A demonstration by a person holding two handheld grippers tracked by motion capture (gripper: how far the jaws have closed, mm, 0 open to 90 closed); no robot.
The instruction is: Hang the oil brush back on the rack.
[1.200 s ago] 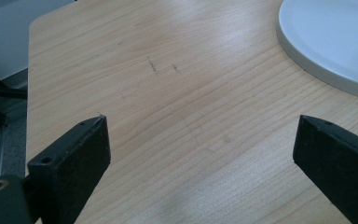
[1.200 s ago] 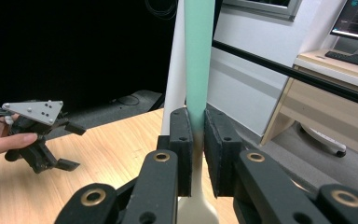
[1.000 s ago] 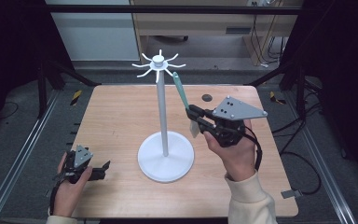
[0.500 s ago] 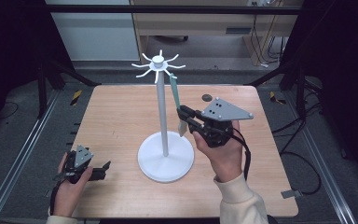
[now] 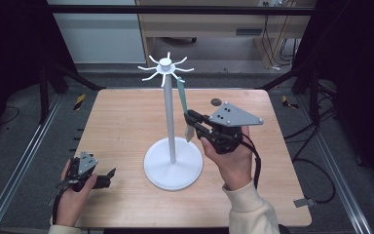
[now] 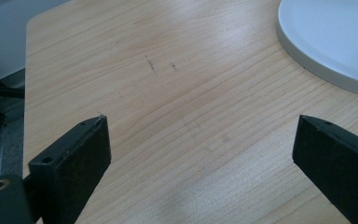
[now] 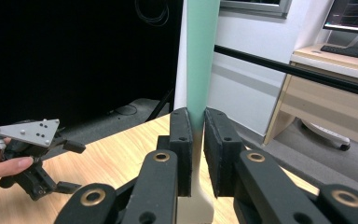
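Note:
A white stand rises from a round base at the table's middle, with a ring of hooks at its top. My right gripper is shut on a utensil that has a green handle and a cream lower end. The handle stands nearly upright just right of the pole, its top close under the hooks. In the right gripper view the green handle runs up from between the jaws of the right gripper. My left gripper rests open and holds nothing at the front left; its jaws stand wide over bare wood.
A small dark round object lies on the table behind the right hand. The stand's base edge is near the left gripper. Metal rails flank the wooden table. A desk and cables are beyond the far edge.
The right hand has carried the utensil leftward toward the stand's pole, and the handle now stands more upright under the hooks. The left gripper has stayed put.

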